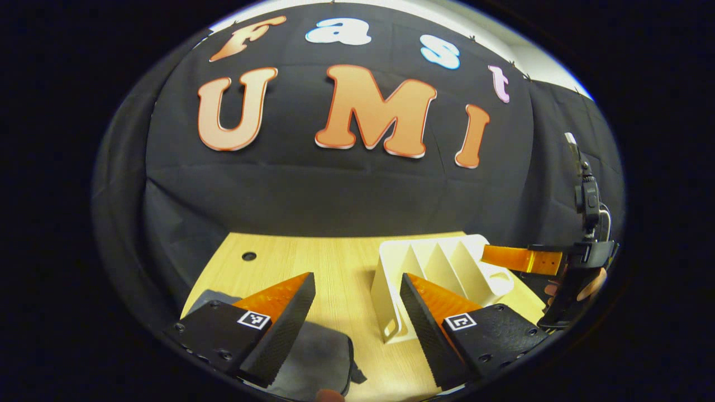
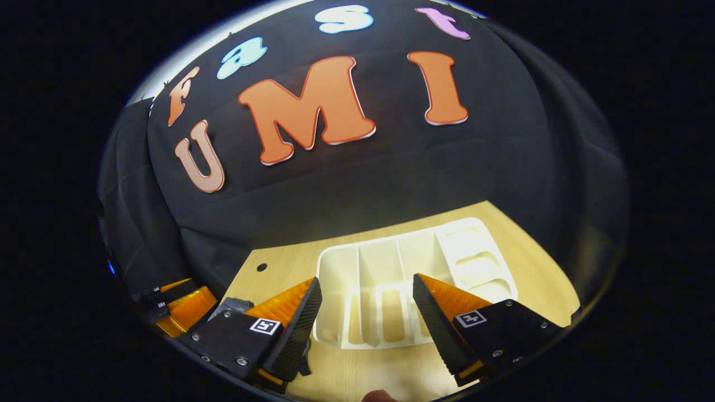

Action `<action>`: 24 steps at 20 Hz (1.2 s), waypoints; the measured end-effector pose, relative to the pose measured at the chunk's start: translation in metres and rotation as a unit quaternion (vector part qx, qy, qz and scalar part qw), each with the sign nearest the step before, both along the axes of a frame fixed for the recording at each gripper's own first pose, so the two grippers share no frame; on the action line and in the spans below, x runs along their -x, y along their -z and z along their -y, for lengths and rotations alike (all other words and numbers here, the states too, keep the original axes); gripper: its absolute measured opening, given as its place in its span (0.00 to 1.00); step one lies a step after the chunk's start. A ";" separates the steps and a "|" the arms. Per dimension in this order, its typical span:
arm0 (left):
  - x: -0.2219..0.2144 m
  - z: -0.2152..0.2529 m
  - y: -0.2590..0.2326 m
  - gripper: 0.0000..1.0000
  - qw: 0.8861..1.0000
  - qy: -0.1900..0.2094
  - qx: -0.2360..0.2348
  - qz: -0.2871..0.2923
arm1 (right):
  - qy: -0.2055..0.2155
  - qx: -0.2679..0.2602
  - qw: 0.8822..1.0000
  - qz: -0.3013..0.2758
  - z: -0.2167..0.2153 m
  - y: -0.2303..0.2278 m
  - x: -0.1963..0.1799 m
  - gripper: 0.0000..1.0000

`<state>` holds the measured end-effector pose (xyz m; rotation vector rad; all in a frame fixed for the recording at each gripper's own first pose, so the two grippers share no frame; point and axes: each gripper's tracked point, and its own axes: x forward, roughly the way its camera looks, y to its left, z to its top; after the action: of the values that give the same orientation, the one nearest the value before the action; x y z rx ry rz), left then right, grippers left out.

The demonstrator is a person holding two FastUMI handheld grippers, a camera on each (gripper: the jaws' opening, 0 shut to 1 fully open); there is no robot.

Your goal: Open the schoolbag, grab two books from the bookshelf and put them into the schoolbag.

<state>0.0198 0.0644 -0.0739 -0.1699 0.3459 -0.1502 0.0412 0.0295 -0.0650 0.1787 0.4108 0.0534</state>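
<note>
My left gripper (image 1: 357,277) hangs open over the wooden table (image 1: 329,262), nothing between its fingers. Under its left finger lies the grey schoolbag (image 1: 315,357), flat on the table. The white bookshelf (image 1: 447,262) stands just right of centre, its divided slots empty. Beyond it at the right, a hand (image 1: 593,285) holds the right gripper (image 1: 522,259) beside the shelf. In the right gripper view, my right gripper (image 2: 367,280) is open just above the bookshelf (image 2: 469,251), looking down into its empty slots. A corner of the schoolbag (image 2: 234,306) peeks out behind its left finger.
The black cloth wall closes off the back of the table. A small round hole (image 1: 249,256) sits in the tabletop at the far left. The left gripper (image 2: 181,306) shows at the left edge of the right gripper view.
</note>
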 end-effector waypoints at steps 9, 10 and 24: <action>-0.012 0.030 -0.090 0.96 0.991 -0.039 0.009 0.131 | 0.022 0.051 0.991 0.121 0.030 -0.084 0.007 0.97; -0.015 0.037 -0.098 0.96 0.990 -0.038 0.006 0.138 | 0.022 0.057 0.990 0.128 0.032 -0.086 0.008 1.00; 0.016 0.038 -0.131 0.94 0.967 -0.086 -0.029 0.239 | -0.022 0.062 0.977 0.202 0.002 -0.103 0.026 0.97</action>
<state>0.0038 0.0265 0.0566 -0.1008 -0.1452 -0.0059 0.0152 0.0271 0.0379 0.0320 0.0119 0.1048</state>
